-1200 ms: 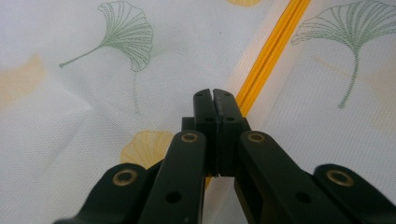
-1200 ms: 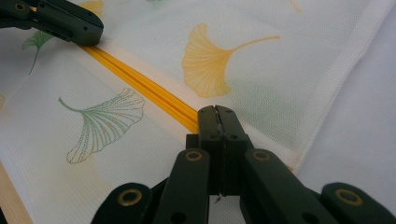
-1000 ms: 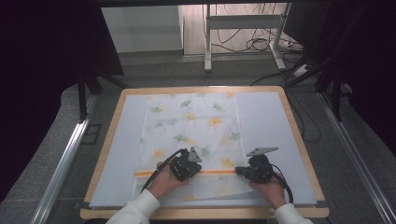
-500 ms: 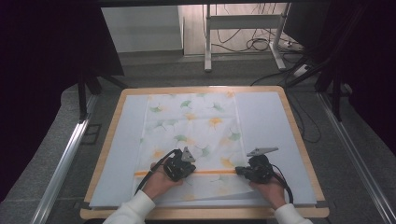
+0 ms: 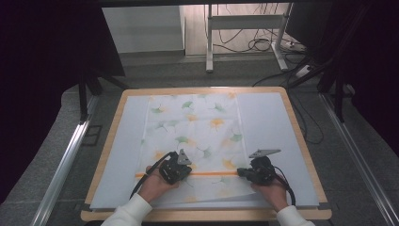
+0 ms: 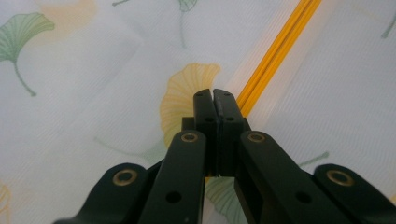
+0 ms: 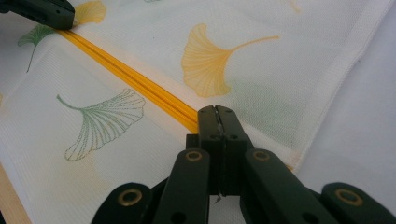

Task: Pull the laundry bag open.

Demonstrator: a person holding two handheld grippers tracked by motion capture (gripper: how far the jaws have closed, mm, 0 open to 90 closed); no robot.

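A white cloth [image 5: 197,127] printed with green and yellow ginkgo leaves lies flat on the table, with an orange stripe [image 5: 211,173] across its near end. My left gripper [image 5: 182,172] sits at the stripe's left part, jaws shut, tips down on the cloth [image 6: 93,116] beside the stripe [image 6: 275,51]. At the stripe's right end, near the cloth's side hem, my right gripper [image 5: 240,173] is also shut, its tips [image 7: 217,110] resting on the stripe [image 7: 135,81]. No fold of cloth shows between either pair of pads. The left gripper [image 7: 42,11] appears farther along the stripe in the right gripper view.
The cloth lies on a pale sheet [image 5: 268,122] covering a wood-rimmed table [image 5: 301,136]. Bare sheet flanks the cloth left and right. Metal rails [image 5: 66,160] run along both sides of the table. A frame and cables [image 5: 249,42] stand on the floor beyond.
My left gripper has slid a little to the left along the orange stripe. The right gripper and the cloth have stayed put.
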